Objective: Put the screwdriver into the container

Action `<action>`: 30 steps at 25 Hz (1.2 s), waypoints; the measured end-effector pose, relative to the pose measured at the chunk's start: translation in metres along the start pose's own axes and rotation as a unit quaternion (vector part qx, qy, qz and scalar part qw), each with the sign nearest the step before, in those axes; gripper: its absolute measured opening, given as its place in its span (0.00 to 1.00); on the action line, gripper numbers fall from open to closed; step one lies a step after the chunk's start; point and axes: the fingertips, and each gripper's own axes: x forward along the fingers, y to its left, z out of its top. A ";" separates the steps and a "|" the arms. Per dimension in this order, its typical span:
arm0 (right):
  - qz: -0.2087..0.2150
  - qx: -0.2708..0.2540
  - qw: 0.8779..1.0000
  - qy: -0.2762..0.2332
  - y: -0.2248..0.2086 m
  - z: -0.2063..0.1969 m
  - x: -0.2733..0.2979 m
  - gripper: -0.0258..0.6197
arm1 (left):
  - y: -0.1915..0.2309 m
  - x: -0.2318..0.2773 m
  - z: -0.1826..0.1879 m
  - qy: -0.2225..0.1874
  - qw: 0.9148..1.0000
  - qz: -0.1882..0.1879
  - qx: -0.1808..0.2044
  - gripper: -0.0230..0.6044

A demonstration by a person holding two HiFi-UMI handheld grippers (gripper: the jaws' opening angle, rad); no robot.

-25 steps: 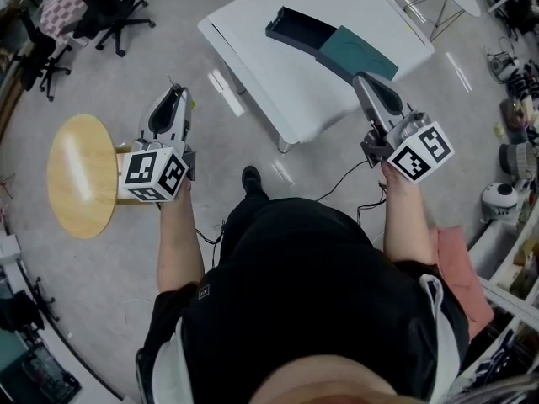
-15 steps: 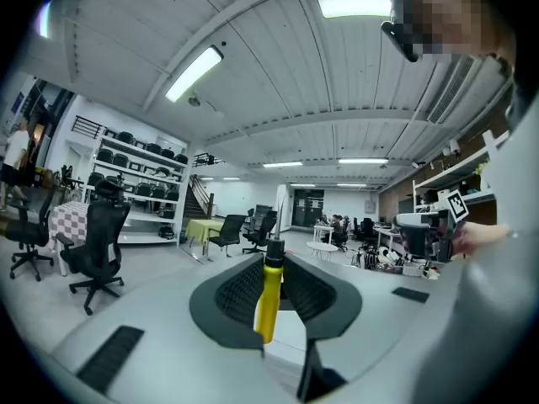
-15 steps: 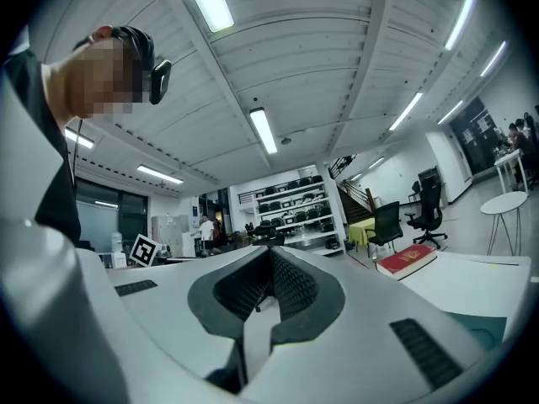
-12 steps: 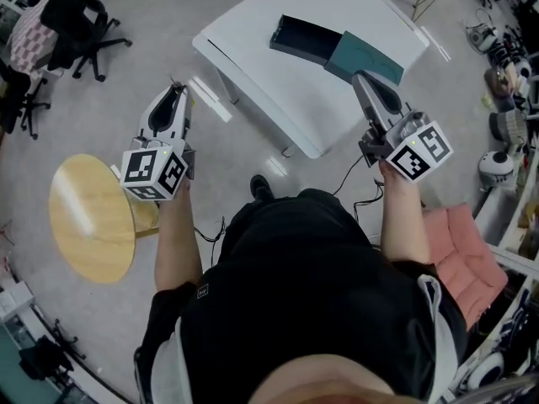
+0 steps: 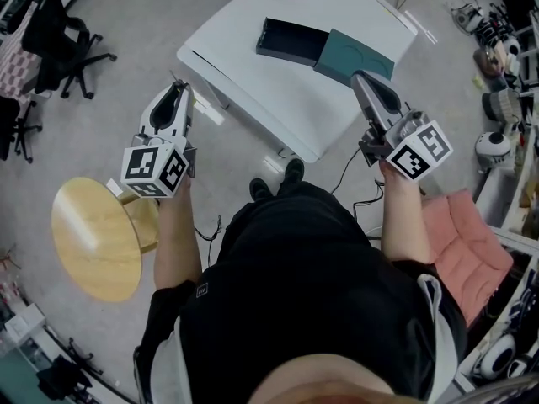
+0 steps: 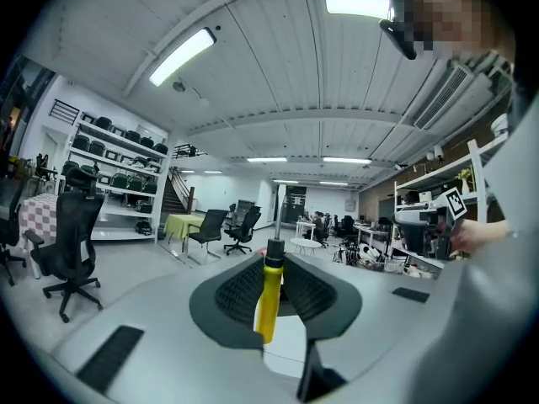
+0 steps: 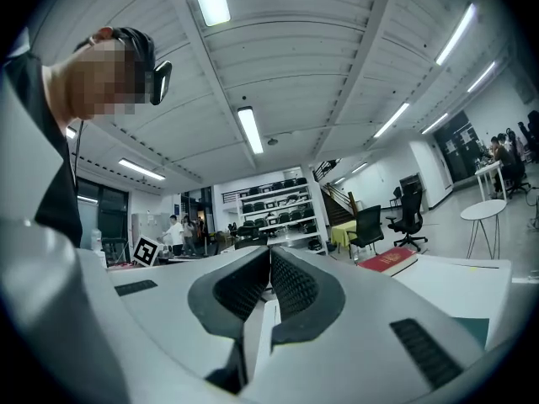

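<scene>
Screwdriver (image 6: 269,289) clamped by yellow handle in left gripper (image 5: 172,99), shaft up, held over floor, short of white table (image 5: 253,82). Right gripper (image 7: 268,280) jaws pressed together, nothing held. Container (image 5: 290,42) (dark tray, lidless) best approached squarely, with shaft laid lengthwise before release.

My right hand-held gripper (image 7: 269,255) has its black ribbed pads (image 7: 290,284) pressed together, with nothing between them. Beyond it on the right is a white tabletop (image 7: 484,274) carrying a red book (image 7: 387,262). A teal patch (image 7: 478,331) at the near edge may be a lid. Office chairs (image 7: 368,224) and shelves (image 7: 274,204) stand far behind.
</scene>
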 end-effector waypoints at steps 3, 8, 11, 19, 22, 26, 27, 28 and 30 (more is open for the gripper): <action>-0.004 0.002 1.000 -0.009 -0.020 0.004 -0.005 0.09 | -0.010 0.018 0.002 0.002 1.000 -0.006 0.007 0.17; -0.001 0.007 1.000 -0.015 -0.055 0.011 -0.011 0.09 | -0.024 0.051 0.010 0.004 1.000 -0.003 0.012 0.17; 0.006 0.012 1.000 -0.015 -0.074 0.014 -0.016 0.09 | -0.041 0.074 0.015 0.008 1.000 -0.007 0.024 0.17; 0.001 0.030 0.999 -0.017 -0.105 0.008 -0.007 0.09 | -0.045 0.123 0.014 0.031 0.999 -0.028 0.031 0.17; -0.015 0.034 0.999 -0.015 -0.114 0.005 0.000 0.09 | -0.037 0.144 0.012 0.038 0.998 -0.042 0.035 0.17; -0.044 0.034 0.998 -0.015 -0.126 0.004 0.007 0.09 | -0.029 0.174 0.009 0.045 0.996 -0.069 0.038 0.17; -0.050 0.034 0.998 -0.015 -0.127 0.004 0.007 0.09 | -0.029 0.181 0.007 0.048 0.995 -0.077 0.040 0.17; -0.056 0.034 0.998 -0.016 -0.128 0.004 0.007 0.09 | -0.029 0.188 0.005 0.052 0.994 -0.084 0.043 0.17; -0.069 0.034 0.997 -0.017 -0.131 0.004 0.006 0.09 | -0.030 0.202 0.002 0.058 0.992 -0.099 0.049 0.17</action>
